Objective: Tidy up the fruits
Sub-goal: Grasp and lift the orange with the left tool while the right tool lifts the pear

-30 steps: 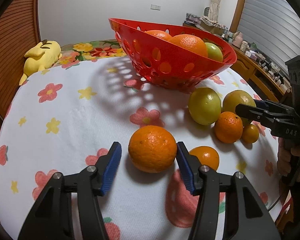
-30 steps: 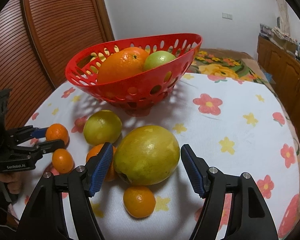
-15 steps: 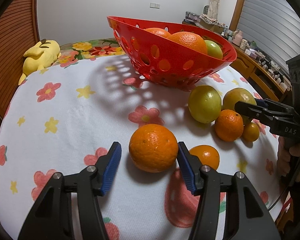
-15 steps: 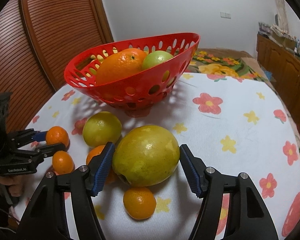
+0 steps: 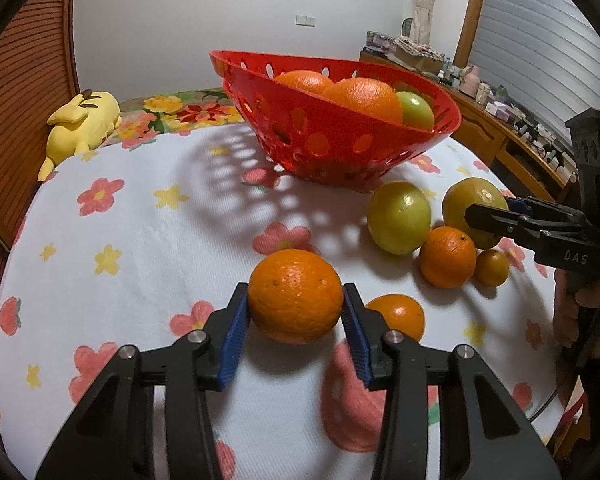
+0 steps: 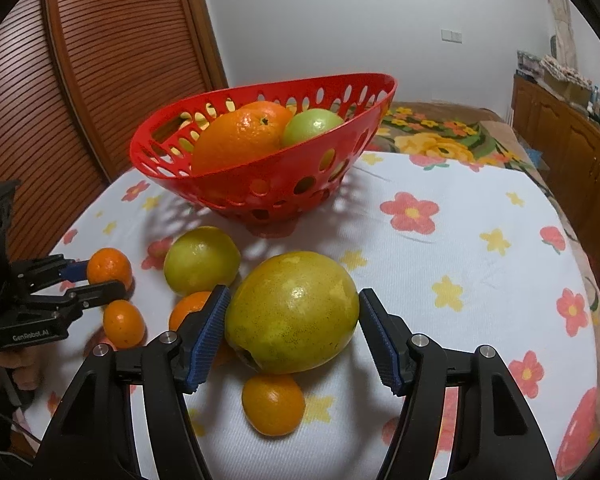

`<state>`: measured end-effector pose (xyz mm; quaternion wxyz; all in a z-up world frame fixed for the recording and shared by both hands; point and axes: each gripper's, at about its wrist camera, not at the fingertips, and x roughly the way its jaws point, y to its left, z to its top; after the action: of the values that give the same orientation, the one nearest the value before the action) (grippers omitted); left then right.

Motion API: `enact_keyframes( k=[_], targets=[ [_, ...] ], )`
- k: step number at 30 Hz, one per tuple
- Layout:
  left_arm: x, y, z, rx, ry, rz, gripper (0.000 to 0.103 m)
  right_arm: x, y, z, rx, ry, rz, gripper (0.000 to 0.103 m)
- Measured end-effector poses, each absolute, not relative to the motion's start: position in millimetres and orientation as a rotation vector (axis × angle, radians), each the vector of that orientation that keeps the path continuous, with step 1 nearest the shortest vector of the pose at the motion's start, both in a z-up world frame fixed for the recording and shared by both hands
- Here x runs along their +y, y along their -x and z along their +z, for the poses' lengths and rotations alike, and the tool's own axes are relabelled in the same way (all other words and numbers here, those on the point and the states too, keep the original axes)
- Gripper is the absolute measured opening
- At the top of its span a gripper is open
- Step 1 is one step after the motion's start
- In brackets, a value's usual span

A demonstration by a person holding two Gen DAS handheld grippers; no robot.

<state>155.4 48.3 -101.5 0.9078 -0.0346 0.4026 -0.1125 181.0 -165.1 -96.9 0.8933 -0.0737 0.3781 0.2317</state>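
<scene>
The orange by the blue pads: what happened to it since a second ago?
The left tool has just been closing and now squeezes the orange, which still sits on the cloth. The right tool closed a little around the big yellow fruit, with a gap left on the right side. The basket and the other fruits stayed put.

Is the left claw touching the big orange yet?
Touching. The left wrist view shows both blue pads of the left claw, which just closed, pressed against the big orange, no gap either side.

Two close downward views, shared basket [image 5: 380, 148]
</scene>
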Motion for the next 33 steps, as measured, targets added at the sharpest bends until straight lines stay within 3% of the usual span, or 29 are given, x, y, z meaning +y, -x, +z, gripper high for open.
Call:
enact_keyframes(
  k=[22,33],
  targets=[
    [34,-168,-17,0.651,0.061,-0.275,0.044,-170,-169,-29,0.655,0.193,0.513,0.067],
    [34,-196,-9,0.641,0.053,-0.268,0.044,-156,-197,-4,0.602,0.234,0.549,0.067]
  ],
)
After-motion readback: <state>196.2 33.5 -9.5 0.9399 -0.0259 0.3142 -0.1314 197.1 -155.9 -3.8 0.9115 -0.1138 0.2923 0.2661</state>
